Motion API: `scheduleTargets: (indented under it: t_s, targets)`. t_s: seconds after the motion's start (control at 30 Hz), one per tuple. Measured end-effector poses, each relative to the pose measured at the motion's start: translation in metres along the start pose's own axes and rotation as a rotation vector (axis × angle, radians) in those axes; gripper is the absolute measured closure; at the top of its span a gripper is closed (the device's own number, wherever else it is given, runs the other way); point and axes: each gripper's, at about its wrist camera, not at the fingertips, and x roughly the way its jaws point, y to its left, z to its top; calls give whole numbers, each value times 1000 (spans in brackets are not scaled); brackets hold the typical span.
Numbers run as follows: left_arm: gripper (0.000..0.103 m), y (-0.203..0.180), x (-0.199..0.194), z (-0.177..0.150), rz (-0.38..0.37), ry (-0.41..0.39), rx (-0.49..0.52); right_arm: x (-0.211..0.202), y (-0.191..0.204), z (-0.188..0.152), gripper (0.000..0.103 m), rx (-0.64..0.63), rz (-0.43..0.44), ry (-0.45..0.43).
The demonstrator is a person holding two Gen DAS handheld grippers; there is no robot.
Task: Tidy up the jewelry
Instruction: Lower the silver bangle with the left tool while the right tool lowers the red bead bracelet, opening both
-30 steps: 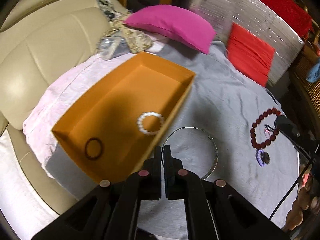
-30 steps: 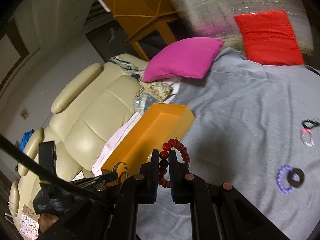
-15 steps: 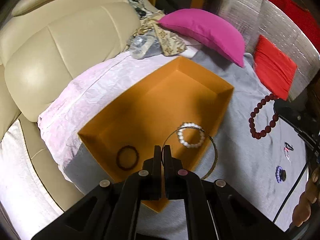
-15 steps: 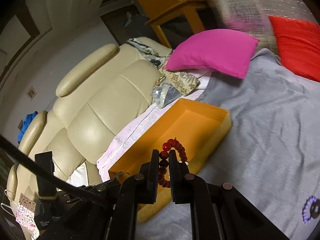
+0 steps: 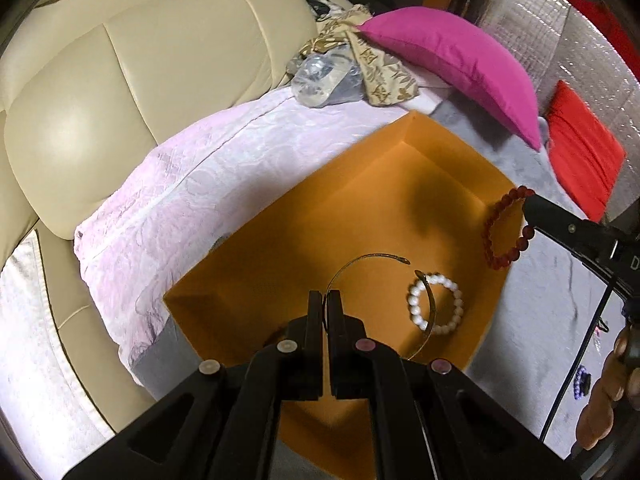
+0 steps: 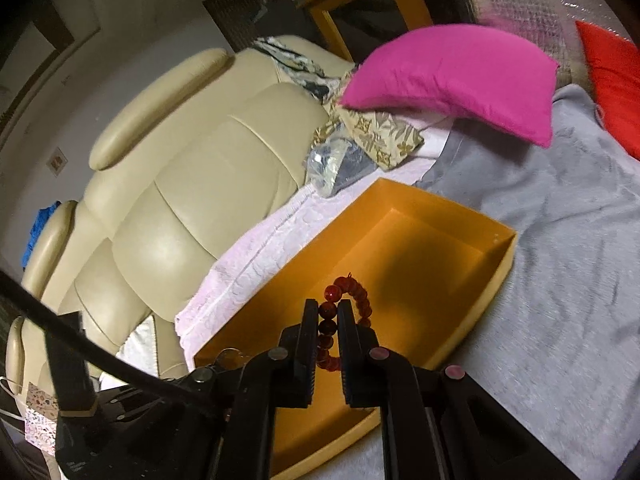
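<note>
An orange box (image 5: pixel 360 200) lies on a grey blanket; it also shows in the right wrist view (image 6: pixel 440 248). My left gripper (image 5: pixel 325 300) is shut on a thin metal hoop (image 5: pixel 372 257) and holds it over the box. A white bead bracelet (image 5: pixel 436 304) lies inside the box. My right gripper (image 6: pixel 329 312) is shut on a red bead bracelet (image 6: pixel 356 292) and holds it over the box; that bracelet also shows in the left wrist view (image 5: pixel 504 236), at the box's right wall.
A cream leather seat (image 5: pixel 120 80) and pale pink cloth (image 5: pixel 208 184) lie left of the box. A magenta pillow (image 5: pixel 452 60) and red cushion (image 5: pixel 580 152) lie behind. A purple bead piece (image 5: pixel 582 380) lies on the grey blanket (image 6: pixel 560 280).
Both grippers have moved left over the orange box, carrying the metal hoop and the red bracelet. The hoop now hangs above the white bracelet.
</note>
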Motion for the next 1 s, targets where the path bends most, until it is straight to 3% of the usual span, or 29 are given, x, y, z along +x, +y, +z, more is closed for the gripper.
scheduleTargets:
  t_s: [0.4,1.0]
  targets:
    - [101,3,44,15,40,49,-2,55,-21,10,92,23,-46,72]
    - [101,3,73,17,52,102,-21,80,-39,14,92,57,-61,118]
